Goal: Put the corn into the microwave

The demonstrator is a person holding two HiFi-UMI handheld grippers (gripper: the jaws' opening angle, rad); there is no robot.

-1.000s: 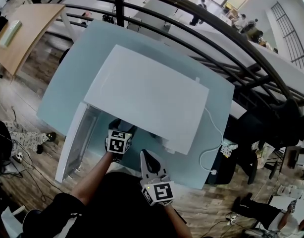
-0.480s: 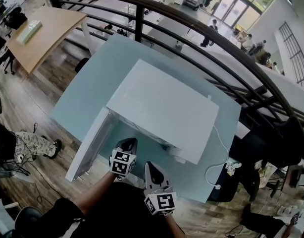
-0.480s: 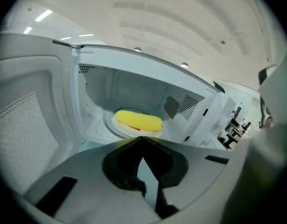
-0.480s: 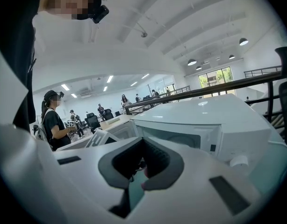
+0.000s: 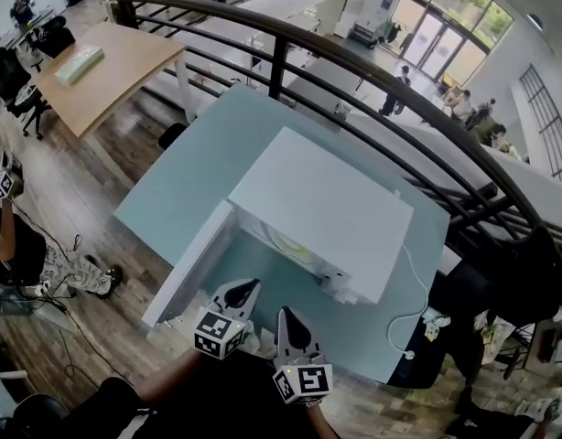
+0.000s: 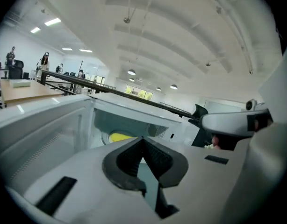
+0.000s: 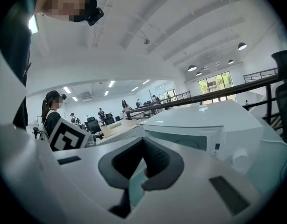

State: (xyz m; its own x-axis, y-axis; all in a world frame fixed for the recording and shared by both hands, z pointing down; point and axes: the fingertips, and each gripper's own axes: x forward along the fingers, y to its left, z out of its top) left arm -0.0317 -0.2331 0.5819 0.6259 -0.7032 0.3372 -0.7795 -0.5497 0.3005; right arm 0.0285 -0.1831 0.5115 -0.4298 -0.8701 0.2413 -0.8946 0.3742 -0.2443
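The yellow corn point(image 5: 286, 242) lies on the pale round plate inside the white microwave point(image 5: 327, 199), whose door point(image 5: 191, 265) hangs open to the left. In the left gripper view the corn point(image 6: 119, 136) shows deep in the cavity, beyond the jaw tips. My left gripper point(image 5: 247, 288) is shut and empty, hovering in front of the opening, clear of the cavity. To its right, my right gripper point(image 5: 286, 315) is also shut and empty, facing the control panel point(image 7: 217, 146) side of the microwave point(image 7: 199, 120).
The microwave stands on a pale blue-green table point(image 5: 171, 186); its white cable point(image 5: 405, 305) trails off the right edge. A dark metal railing point(image 5: 354, 62) runs behind the table. A wooden desk point(image 5: 107, 62) stands far left, and people are around the room.
My left gripper has pulled back out of the microwave opening and risen, its jaws now closed. The corn stays inside on the plate. The right gripper has drawn back a little.
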